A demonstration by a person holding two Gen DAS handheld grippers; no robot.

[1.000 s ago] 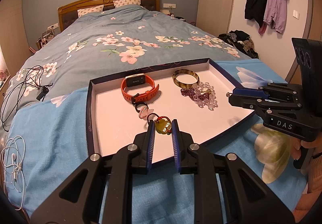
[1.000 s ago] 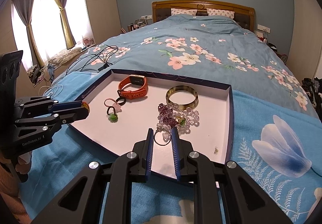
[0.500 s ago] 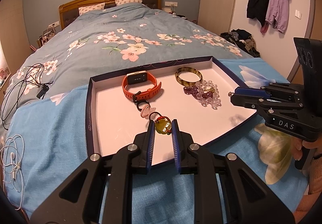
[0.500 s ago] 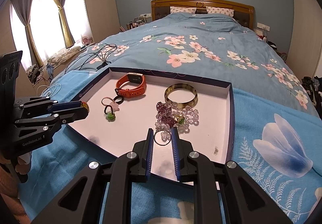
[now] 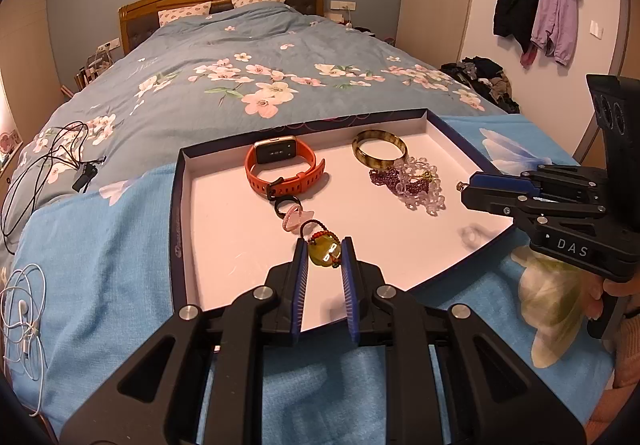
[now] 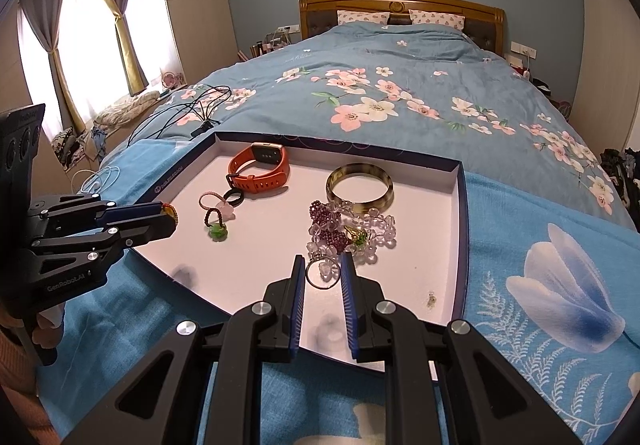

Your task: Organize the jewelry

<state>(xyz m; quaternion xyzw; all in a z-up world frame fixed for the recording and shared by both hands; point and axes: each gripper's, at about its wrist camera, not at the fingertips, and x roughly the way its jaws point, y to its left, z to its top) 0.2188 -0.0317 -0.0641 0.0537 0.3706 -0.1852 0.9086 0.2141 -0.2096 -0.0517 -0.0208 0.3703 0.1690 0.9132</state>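
Note:
A shallow white tray with a dark rim (image 5: 182, 201) (image 6: 460, 213) lies on the bed. In it are an orange smartwatch (image 5: 280, 169) (image 6: 258, 169), a brown bangle (image 5: 379, 153) (image 6: 360, 187), a heap of purple and clear bead bracelets (image 5: 412, 185) (image 6: 348, 229), a black ring (image 5: 287, 203), and a pink charm on a cord (image 5: 294, 217) (image 6: 220, 209). My left gripper (image 5: 324, 255) is shut on a yellow-green pendant (image 5: 324, 253) held over the tray's near edge. My right gripper (image 6: 323, 271) is shut on a thin silver ring (image 6: 322, 273) above the tray.
The tray rests on a light blue towel (image 5: 100, 265) over a blue floral duvet (image 5: 240, 77). Black cables (image 5: 48, 161) and white earphones (image 5: 22, 321) lie to the left. A small speck of an item (image 6: 431, 300) lies in the tray's near right corner.
Both grippers have kept their hold and shifted only slightly relative to the tray. Nothing in the tray has moved.

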